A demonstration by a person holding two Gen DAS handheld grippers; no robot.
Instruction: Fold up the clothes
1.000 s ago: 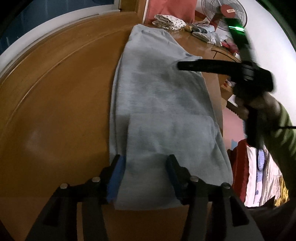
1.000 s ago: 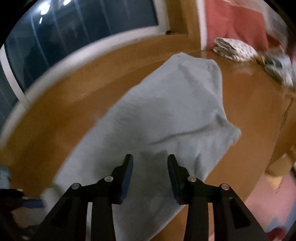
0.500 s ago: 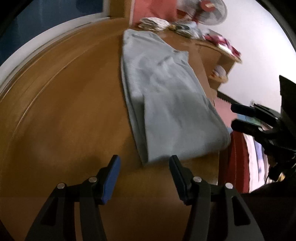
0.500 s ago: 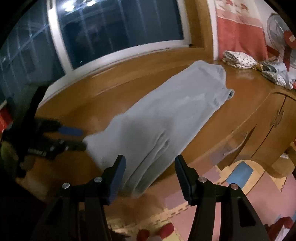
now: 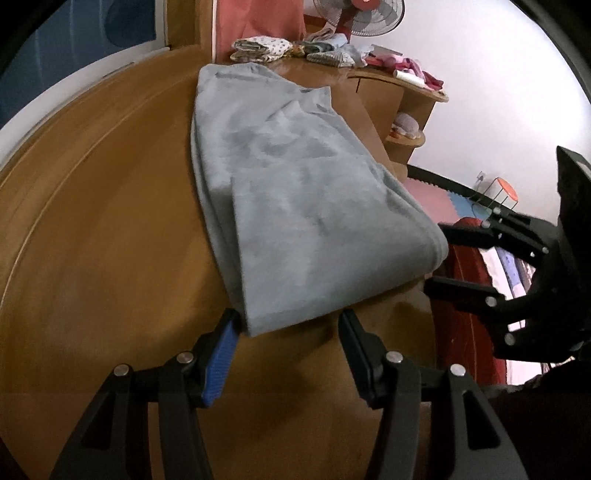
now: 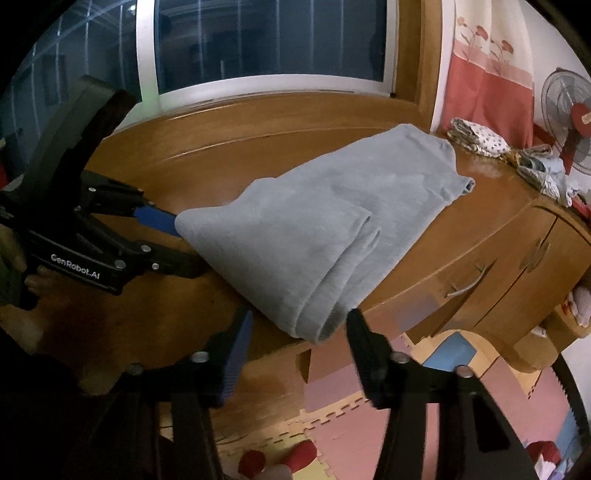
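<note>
- Lying lengthwise on the curved brown wooden tabletop [image 5: 110, 221], the folded pale grey knitted garment [image 5: 295, 206] is seen with its near end by the front edge and its far end toward the dark window [image 6: 266, 40].
- The garment is doubled in layers; a rounded fold is shown at its near end in the right wrist view, slightly over the tabletop's front edge.
- The left gripper [image 5: 290, 325] is held just before the garment's near left corner, and the blue pad of one of its fingers [image 5: 221, 354] is seen beside that corner; whether it touches cannot be told.
- The left fingers are released, with only the corner's edge lying between them.
- The right gripper [image 6: 299, 325] is held at the garment's near right end; its fingers are closing, the rounded fold is seen between them, and the pads are not yet pressed on the cloth.
- A stack of patterned folded cloths [image 5: 262, 50] is seen beyond the garment's far end, near a red curtain [image 6: 487, 85] and a standing fan [image 5: 358, 16].
- Drawers with metal handles [image 6: 465, 284] are seen below the garment's right side, above the coloured foam floor mat [image 6: 369, 424].
</note>
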